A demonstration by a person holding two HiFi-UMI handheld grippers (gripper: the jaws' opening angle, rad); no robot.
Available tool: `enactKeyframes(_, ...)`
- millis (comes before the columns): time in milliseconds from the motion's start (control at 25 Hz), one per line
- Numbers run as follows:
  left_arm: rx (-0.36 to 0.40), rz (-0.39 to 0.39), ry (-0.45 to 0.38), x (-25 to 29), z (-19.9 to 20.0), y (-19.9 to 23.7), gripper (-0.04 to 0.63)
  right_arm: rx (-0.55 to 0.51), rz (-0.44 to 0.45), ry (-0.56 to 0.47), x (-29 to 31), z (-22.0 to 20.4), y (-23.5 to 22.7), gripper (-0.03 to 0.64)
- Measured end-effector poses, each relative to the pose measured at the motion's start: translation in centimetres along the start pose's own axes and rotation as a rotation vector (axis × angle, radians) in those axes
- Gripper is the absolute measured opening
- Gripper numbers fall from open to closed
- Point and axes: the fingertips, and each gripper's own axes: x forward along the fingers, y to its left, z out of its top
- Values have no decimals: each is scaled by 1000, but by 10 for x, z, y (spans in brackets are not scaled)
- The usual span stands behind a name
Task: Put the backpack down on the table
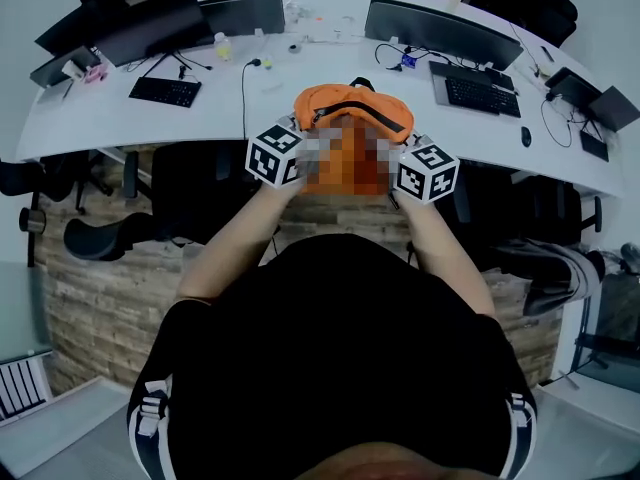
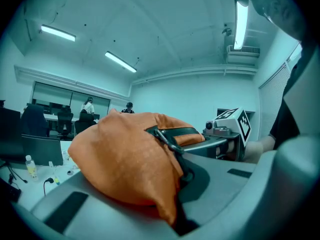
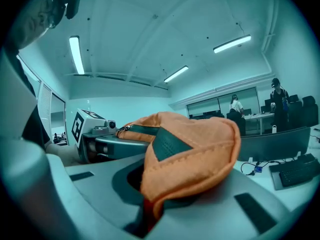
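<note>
Fabric of the orange backpack point(image 1: 352, 118) is pinched at either end: the left gripper point(image 2: 170, 204) has its jaws clenched on one side of the bag, and the right gripper point(image 3: 155, 199) has its jaws clenched on the other. We hold the bag slung between them. It hangs in the air over the near edge of the white bench point(image 1: 120, 118), not resting on it. We judge the carry to be the step in hand, with the set-down not yet done. The next move calls for lowering both grippers together and a little forward, onto the bare stretch between the black cable point(image 1: 243, 93) and the right-hand keyboard point(image 1: 478, 94). Once the bag's weight sits on the bench, both jaws can let go.
</note>
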Motion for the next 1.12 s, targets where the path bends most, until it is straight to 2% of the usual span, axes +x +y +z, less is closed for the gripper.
enactKeyframes(360, 0, -51, -5, -20, -4, 34, 32, 0, -31, 12, 37, 3, 10, 37)
enactKeyframes(760, 8, -68, -8, -48, -3, 74, 32, -6, -48, 21, 82, 11, 27, 37)
enactKeyframes(1120, 0, -75, -12, -47, 0, 90, 32, -19, -61, 34, 97, 17, 21, 37)
